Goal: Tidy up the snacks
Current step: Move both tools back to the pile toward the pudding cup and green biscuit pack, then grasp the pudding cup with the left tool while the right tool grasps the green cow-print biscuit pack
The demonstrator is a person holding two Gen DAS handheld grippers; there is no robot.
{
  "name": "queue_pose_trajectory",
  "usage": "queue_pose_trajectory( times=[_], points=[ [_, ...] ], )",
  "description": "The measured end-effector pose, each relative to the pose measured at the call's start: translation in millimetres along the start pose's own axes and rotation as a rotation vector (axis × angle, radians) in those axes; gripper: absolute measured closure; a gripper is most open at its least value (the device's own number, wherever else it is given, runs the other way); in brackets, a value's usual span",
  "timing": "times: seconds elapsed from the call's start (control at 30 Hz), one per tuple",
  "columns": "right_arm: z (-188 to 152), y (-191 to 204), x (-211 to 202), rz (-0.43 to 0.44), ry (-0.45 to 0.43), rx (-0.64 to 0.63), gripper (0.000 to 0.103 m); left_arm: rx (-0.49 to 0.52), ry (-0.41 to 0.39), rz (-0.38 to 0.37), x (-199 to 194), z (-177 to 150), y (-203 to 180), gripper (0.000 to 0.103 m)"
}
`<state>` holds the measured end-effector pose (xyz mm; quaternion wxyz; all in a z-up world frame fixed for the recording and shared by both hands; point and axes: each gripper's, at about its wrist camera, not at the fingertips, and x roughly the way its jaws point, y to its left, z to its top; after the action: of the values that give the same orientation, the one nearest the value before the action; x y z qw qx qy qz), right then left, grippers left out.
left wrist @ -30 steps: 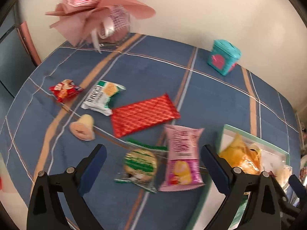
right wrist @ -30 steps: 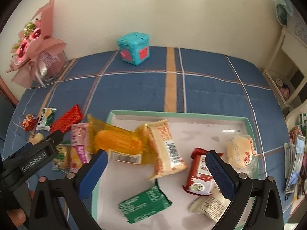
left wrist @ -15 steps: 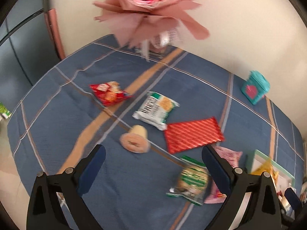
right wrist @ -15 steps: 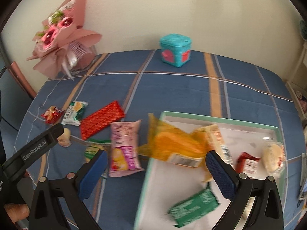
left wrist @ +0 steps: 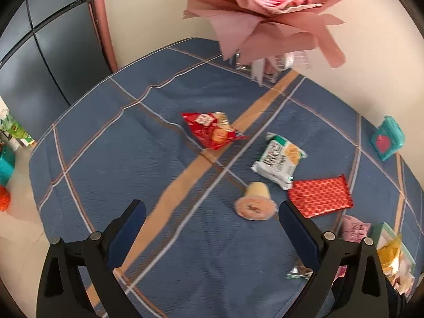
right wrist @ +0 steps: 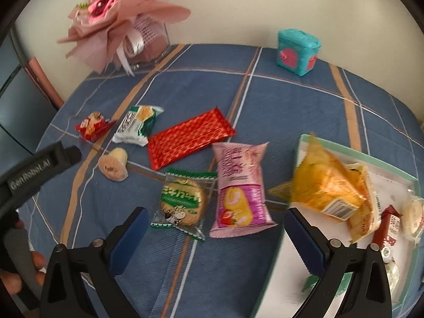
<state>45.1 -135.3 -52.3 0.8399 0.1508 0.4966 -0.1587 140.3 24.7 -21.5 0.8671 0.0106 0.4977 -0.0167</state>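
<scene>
Loose snacks lie on the blue plaid cloth: a small red packet (left wrist: 212, 132), a white-green cracker packet (left wrist: 278, 160), a pudding cup (left wrist: 254, 201) on its side, a red patterned bar (left wrist: 320, 198), a green cookie packet (right wrist: 182, 201) and a pink cake packet (right wrist: 238, 190). A tray (right wrist: 392, 171) at the right holds a yellow bag (right wrist: 328, 185) and other snacks. My left gripper (left wrist: 212, 225) is open and empty, just left of the pudding cup. My right gripper (right wrist: 214, 233) is open and empty above the cookie and pink packets.
A pink bouquet in a clear vase (right wrist: 124, 23) stands at the back left. A teal box (right wrist: 298, 51) stands at the back near the wall. The table's left edge drops to the floor (left wrist: 16, 212). The left gripper's body (right wrist: 34, 169) shows in the right wrist view.
Both grippers have swung left. The left wrist view now faces the table's left part and the bouquet; the right wrist view has moved off the tray toward the loose snacks.
</scene>
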Motion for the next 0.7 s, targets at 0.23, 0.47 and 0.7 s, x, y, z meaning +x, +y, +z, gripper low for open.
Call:
queue_pose_trajectory(
  times=[0.23,0.47,0.7],
  points=[
    [-2,10,16,0.018,0.035,-0.015,0.0,0.055,0.011,0.01,3,7,2,0.003],
    [6,-9,21,0.051,0.026,0.081,0.0,0.056,0.036,-0.071,6,16,1,0.003],
    [17,-23,23,0.08,0.001,0.134,0.0,0.112,0.1,-0.16,23,16,-25,0.003]
  ],
)
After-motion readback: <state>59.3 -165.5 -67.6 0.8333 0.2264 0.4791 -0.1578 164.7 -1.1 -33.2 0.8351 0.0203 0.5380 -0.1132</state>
